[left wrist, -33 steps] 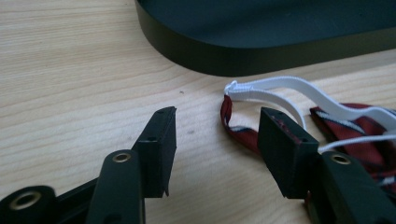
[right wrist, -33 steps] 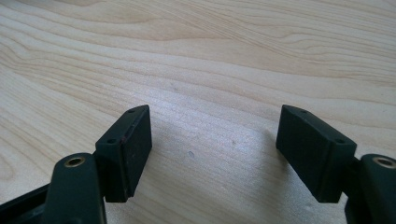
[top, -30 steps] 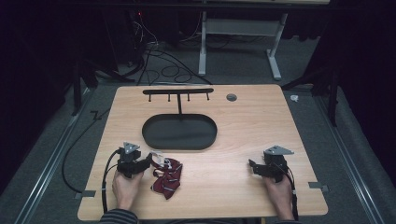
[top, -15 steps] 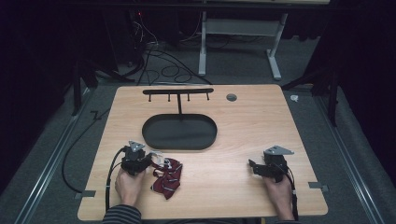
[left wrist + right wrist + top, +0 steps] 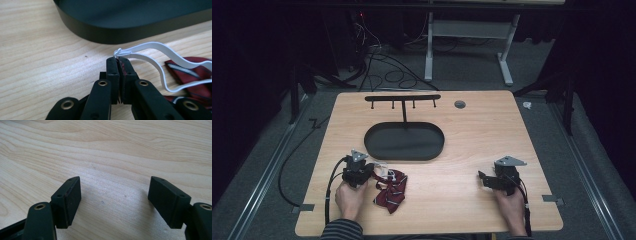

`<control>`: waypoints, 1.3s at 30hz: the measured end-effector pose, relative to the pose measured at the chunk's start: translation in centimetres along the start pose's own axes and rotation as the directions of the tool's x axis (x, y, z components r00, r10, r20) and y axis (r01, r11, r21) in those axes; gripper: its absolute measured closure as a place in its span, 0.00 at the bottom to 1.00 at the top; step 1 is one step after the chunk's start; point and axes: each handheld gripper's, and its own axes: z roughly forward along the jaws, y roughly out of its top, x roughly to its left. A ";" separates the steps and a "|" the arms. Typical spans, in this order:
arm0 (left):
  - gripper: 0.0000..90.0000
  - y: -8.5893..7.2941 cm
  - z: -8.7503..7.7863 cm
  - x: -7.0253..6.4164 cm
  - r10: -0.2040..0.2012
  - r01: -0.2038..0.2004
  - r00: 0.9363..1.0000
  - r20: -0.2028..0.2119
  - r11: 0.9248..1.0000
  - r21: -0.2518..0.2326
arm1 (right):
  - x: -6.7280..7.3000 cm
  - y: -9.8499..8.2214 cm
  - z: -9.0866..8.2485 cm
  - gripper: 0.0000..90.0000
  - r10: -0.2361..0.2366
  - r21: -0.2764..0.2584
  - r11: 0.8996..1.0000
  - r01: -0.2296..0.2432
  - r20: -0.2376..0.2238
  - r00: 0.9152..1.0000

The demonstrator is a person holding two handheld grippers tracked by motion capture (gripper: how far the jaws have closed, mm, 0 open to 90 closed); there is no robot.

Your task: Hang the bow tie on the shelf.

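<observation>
A dark red striped bow tie [image 5: 391, 194] lies on the wooden table near the front left, and its white elastic band [image 5: 150, 47] loops out toward a black oval tray [image 5: 372, 150]. My left gripper [image 5: 373, 172] lies low on the table just left of the tie. Its jaws have just been closing and now stand together, pinching the knotted end of the elastic at their tips [image 5: 119, 62]. My right gripper [image 5: 482, 177] rests at the front right, far from the tie. Its jaws [image 5: 115, 200] are wide apart over bare wood with nothing between them.
The tray's dark wall [image 5: 100, 35] rises just beyond the left gripper's tips. A black bar stand with hooks [image 5: 402, 98] rises from the tray's far side. A small round grommet [image 5: 459, 104] sits at the back of the table. Cables trail off the table's left edge.
The left gripper has edged slightly right toward the bow tie and closed its jaws on the elastic. The right hand and gripper have kept still.
</observation>
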 end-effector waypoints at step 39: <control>0.98 8.6 -8.9 -2.6 0.146 -0.127 0.987 0.066 0.963 -0.240 | 0.0 0.0 0.0 0.31 0.004 -0.002 1.000 -0.004 -0.004 1.000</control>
